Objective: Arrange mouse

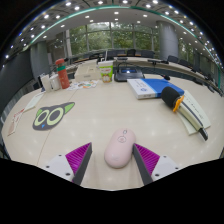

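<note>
Mouse (120,147) between the open gripper (113,158)

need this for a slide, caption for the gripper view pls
Open gripper with a pink mouse between its fingers on a desk, cat-face mat beyond.

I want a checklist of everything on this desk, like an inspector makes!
Surface: pale table, mostly bare near the fingers.
Job's things: pink mouse between the fingers, resting on the table.
Clutter: cat-face mat, red bottle, blue book, orange-and-black tool.
Grippers: gripper open, gaps beside the mouse.
Cables: nothing seen.
Surroundings: windows behind the table.
</note>
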`<state>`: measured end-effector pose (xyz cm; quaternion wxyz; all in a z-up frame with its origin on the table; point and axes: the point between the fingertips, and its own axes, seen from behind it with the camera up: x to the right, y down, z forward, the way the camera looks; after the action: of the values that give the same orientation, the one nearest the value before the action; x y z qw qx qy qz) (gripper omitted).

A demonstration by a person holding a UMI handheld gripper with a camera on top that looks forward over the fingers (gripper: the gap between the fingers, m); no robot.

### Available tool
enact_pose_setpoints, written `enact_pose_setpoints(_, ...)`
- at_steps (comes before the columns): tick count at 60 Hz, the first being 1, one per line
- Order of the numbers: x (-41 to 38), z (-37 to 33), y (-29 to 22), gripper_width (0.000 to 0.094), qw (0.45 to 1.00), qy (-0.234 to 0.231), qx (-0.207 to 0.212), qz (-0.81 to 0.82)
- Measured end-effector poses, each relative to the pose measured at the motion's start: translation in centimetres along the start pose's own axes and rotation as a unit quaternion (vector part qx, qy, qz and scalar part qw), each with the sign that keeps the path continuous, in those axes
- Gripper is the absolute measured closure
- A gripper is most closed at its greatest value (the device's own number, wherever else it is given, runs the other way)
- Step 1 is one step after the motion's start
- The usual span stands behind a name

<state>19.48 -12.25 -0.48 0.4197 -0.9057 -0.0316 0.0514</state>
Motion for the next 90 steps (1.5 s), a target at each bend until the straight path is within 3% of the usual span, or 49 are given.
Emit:
enact_pose_setpoints(6,0.4,1.3,-0.6,0.0195,1.0,0.011,-0.003,-0.008)
enact_pose_setpoints(12,1.6,2.0,-0.9,0.0433,0.999,0.041,-0.004,-0.023)
enact_pose_setpoints(31,2.0,2.0,-1.3,0.0593,0.996,0.083,-0.01,-0.01)
enact_pose_setpoints(40,1.0,-0.1,-5.0,0.0592,0.992,0.121,0.011,0.041)
enact_pose_setpoints(48,-3.3,-3.6,-13.2,0.0592,0.987,0.136,0.079,0.04)
enact_pose_setpoints(54,-9.2,-4.7,-18.1,0.0593,0.986,0.115,0.12,0.02)
enact_pose_setpoints(59,-14.6,-3.8,-20.4,0.0594,0.988,0.087,0.129,0.002)
enact_pose_setpoints(66,-21.9,-0.1,-19.5,0.0595,0.992,0.052,0.109,-0.019)
enact_pose_setpoints(72,-26.1,4.3,-15.8,0.0594,0.997,0.034,0.072,-0.025)
enact_pose_setpoints(85,-28.5,11.0,-7.7,0.059,0.999,0.038,0.001,-0.025)
enact_pose_setpoints(88,-28.3,11.6,-6.3,0.0541,0.999,0.039,-0.013,-0.03)
enact_pose_setpoints(90,-28.5,11.7,-6.9,0.0514,0.999,0.038,0.006,-0.033)
